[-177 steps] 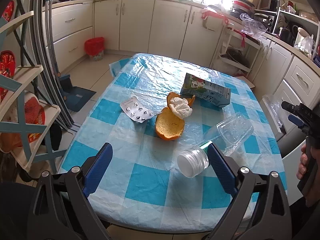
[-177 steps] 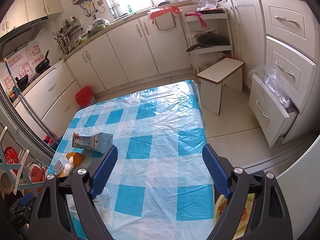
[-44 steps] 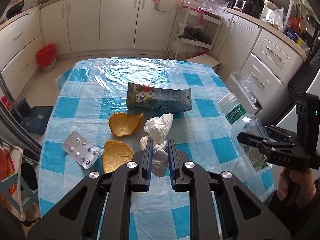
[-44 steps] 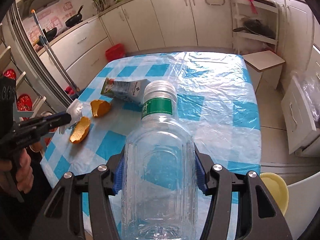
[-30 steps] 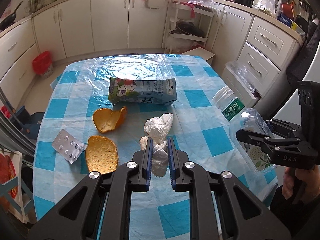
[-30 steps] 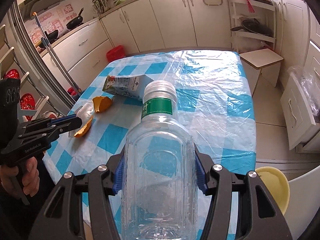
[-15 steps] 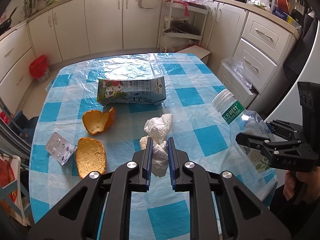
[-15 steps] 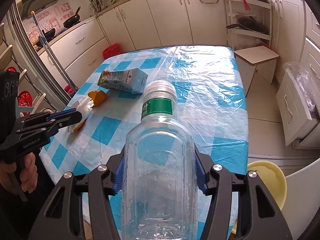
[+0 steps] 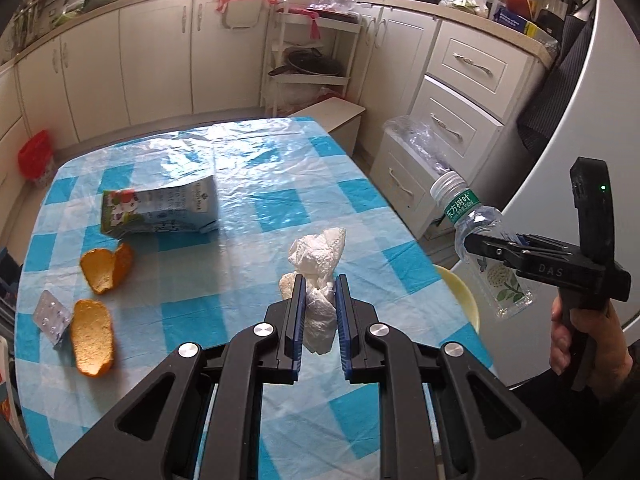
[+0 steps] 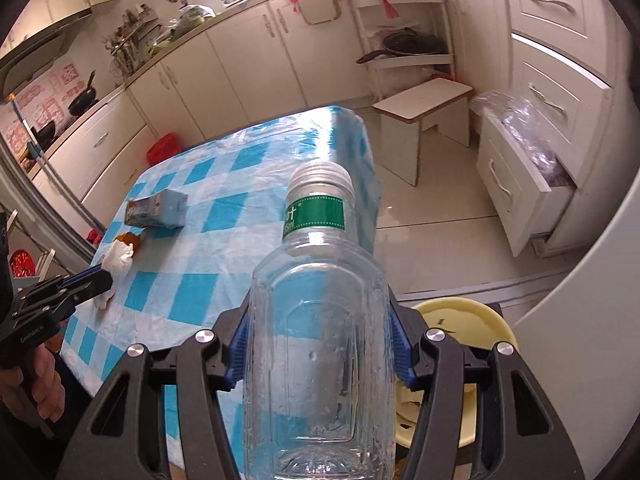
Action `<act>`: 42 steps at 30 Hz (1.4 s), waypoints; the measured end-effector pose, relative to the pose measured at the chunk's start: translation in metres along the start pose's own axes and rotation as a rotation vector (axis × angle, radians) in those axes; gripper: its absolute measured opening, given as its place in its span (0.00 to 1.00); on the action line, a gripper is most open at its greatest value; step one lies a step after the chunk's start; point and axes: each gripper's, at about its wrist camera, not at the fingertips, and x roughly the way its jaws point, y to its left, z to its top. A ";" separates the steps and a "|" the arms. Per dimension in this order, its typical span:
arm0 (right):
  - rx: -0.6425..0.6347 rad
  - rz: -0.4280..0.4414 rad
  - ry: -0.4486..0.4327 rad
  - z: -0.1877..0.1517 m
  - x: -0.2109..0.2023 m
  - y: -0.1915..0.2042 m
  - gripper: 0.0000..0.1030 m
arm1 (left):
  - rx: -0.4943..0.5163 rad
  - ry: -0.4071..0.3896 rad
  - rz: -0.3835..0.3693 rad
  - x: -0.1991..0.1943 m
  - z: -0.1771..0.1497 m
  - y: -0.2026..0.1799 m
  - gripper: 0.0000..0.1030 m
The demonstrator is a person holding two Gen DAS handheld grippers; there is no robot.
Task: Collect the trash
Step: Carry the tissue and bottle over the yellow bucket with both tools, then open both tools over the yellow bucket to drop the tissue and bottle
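My left gripper [image 9: 320, 286] is shut on a crumpled white tissue [image 9: 318, 256], held above the blue checked table [image 9: 256, 184]. My right gripper [image 10: 318, 332] is shut on a clear plastic bottle [image 10: 318, 320] with a green label, and that bottle [image 9: 476, 236] hangs off the table's right edge over a yellow bin [image 10: 464, 320]. On the table lie a milk carton [image 9: 160, 210], two orange peels [image 9: 106, 266] [image 9: 92, 336] and a pill blister pack [image 9: 52, 318]. The tissue [image 10: 118, 258] shows in the left gripper [image 10: 94, 276] at the right wrist view's left side.
The yellow bin [image 9: 460, 296] stands on the floor by the table's right corner. Beyond it are white drawers, one open with a plastic bag [image 9: 420, 144], a low stool [image 10: 424, 112], and a red bin [image 9: 34, 156] by the far cabinets.
Both grippers have swung toward the table's right side with the tissue and the bottle still held. The bottle now hangs past the table edge over the yellow bin.
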 end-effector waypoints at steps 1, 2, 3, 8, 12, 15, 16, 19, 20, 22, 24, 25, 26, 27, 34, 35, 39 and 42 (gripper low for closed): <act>0.025 -0.018 0.003 -0.001 -0.001 -0.011 0.54 | 0.007 0.002 -0.012 0.003 0.001 -0.009 0.12; 0.052 -0.035 0.009 -0.002 -0.002 -0.023 0.54 | 0.011 0.004 -0.023 0.007 0.002 -0.019 0.12; 0.076 -0.051 0.017 -0.004 -0.001 -0.033 0.54 | 0.013 0.008 -0.034 0.012 0.002 -0.027 0.12; 0.159 -0.118 0.101 -0.013 0.010 -0.069 0.54 | 0.024 0.031 -0.091 0.038 0.007 -0.073 0.12; 0.218 -0.141 0.119 -0.014 0.015 -0.087 0.56 | 0.023 0.048 -0.131 0.056 0.009 -0.102 0.12; 0.248 -0.130 0.059 -0.006 0.004 -0.092 0.60 | 0.024 0.070 -0.150 0.069 0.007 -0.121 0.12; 0.263 -0.121 0.028 -0.003 -0.001 -0.094 0.61 | 0.028 0.079 -0.154 0.074 0.006 -0.127 0.12; 0.295 -0.092 -0.078 0.005 -0.023 -0.094 0.66 | 0.038 0.104 -0.160 0.088 0.003 -0.144 0.12; 0.307 -0.082 -0.130 0.008 -0.033 -0.094 0.71 | 0.039 0.114 -0.162 0.092 0.002 -0.149 0.12; 0.325 -0.069 -0.233 0.013 -0.053 -0.094 0.74 | 0.043 0.135 -0.164 0.103 0.001 -0.160 0.12; 0.333 -0.067 -0.312 0.017 -0.068 -0.092 0.77 | 0.048 0.152 -0.164 0.114 0.000 -0.170 0.12; 0.338 -0.066 -0.340 0.018 -0.074 -0.093 0.77 | 0.052 0.162 -0.162 0.121 0.000 -0.177 0.12; 0.348 -0.061 -0.362 0.018 -0.078 -0.094 0.78 | 0.056 0.171 -0.158 0.127 0.000 -0.182 0.13; 0.357 -0.054 -0.375 0.019 -0.080 -0.095 0.78 | 0.059 0.182 -0.153 0.134 0.000 -0.187 0.17; 0.411 -0.015 -0.368 0.023 -0.077 -0.106 0.78 | 0.060 0.198 -0.117 0.153 0.002 -0.205 0.53; 0.405 -0.014 -0.370 0.023 -0.078 -0.104 0.78 | 0.062 0.192 -0.116 0.151 0.002 -0.205 0.55; 0.362 -0.031 -0.380 0.026 -0.081 -0.092 0.80 | 0.085 0.145 -0.091 0.125 0.001 -0.198 0.66; 0.324 -0.054 -0.377 0.029 -0.079 -0.081 0.81 | 0.097 0.085 -0.055 0.098 -0.003 -0.184 0.75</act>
